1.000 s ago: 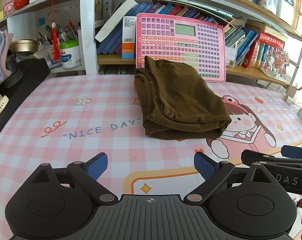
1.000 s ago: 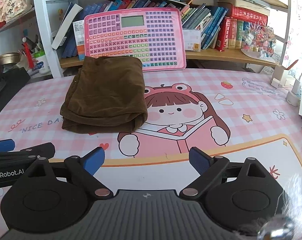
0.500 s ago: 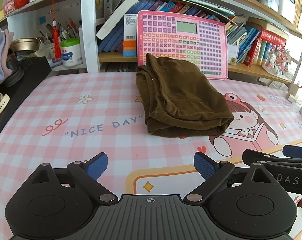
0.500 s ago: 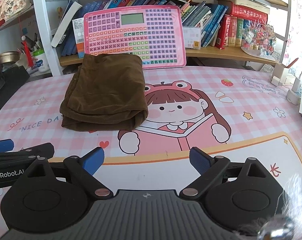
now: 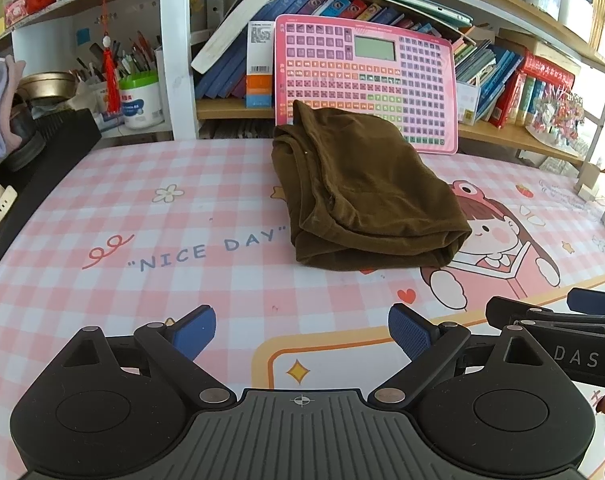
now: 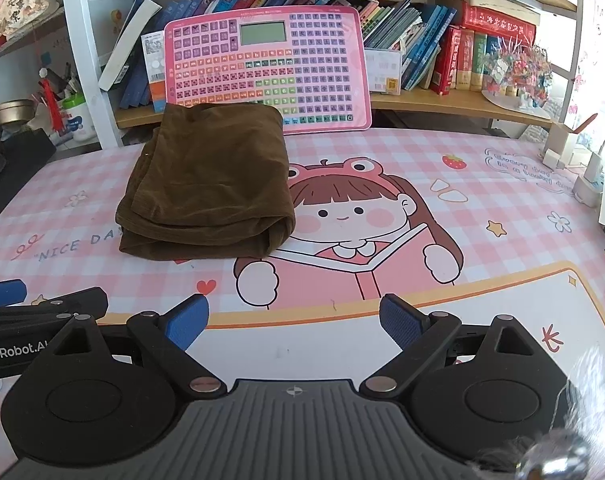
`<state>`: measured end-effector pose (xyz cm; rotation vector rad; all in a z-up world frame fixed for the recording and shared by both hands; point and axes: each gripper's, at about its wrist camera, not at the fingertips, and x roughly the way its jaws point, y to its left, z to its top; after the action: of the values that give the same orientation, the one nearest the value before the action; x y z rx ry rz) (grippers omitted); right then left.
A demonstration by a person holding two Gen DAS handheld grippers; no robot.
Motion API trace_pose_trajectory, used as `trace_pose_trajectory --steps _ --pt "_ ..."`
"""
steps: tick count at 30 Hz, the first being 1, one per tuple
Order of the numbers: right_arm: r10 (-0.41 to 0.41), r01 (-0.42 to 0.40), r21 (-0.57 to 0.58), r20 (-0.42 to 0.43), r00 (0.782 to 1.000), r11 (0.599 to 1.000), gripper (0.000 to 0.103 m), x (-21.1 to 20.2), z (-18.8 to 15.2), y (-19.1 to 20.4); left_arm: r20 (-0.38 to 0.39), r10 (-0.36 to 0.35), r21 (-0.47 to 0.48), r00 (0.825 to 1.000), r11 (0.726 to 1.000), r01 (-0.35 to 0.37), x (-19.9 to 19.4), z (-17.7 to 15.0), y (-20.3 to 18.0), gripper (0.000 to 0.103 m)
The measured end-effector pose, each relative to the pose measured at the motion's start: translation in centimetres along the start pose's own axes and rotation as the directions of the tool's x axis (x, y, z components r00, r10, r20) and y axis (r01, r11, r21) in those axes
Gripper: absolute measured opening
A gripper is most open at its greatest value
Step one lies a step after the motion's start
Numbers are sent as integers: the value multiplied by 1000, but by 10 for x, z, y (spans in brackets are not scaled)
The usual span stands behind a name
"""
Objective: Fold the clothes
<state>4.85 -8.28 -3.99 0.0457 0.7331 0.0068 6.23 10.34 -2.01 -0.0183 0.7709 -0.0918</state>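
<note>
The surface (image 5: 182, 280) under me wears a pink checked mat with a cartoon girl and "NICE DAY". Behind it stands a shelf of books (image 6: 422, 52), a pink keyboard board (image 6: 270, 72) leaning against it. The brown garment (image 5: 362, 196) lies folded near the board, its far edge just before it. My left tool (image 5: 302, 330) and right tool (image 6: 292, 322) hover well short of it, both spread wide, gripping nothing.
</note>
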Motion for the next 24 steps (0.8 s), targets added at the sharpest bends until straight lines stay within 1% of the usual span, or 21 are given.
trace_pose_trajectory --steps 21,23,24 --pt "0 0 2 -6 1000 1000 93 1 0 0 -3 2 0 1000 1000 -2 0 0 0 95" --pt "-1 1 2 -6 1000 1000 93 1 0 0 -3 3 0 1000 1000 -3 -1 -1 0 97" --pt "-1 1 3 -7 1000 1000 93 0 0 0 -2 3 0 1000 1000 -3 -1 -1 0 100"
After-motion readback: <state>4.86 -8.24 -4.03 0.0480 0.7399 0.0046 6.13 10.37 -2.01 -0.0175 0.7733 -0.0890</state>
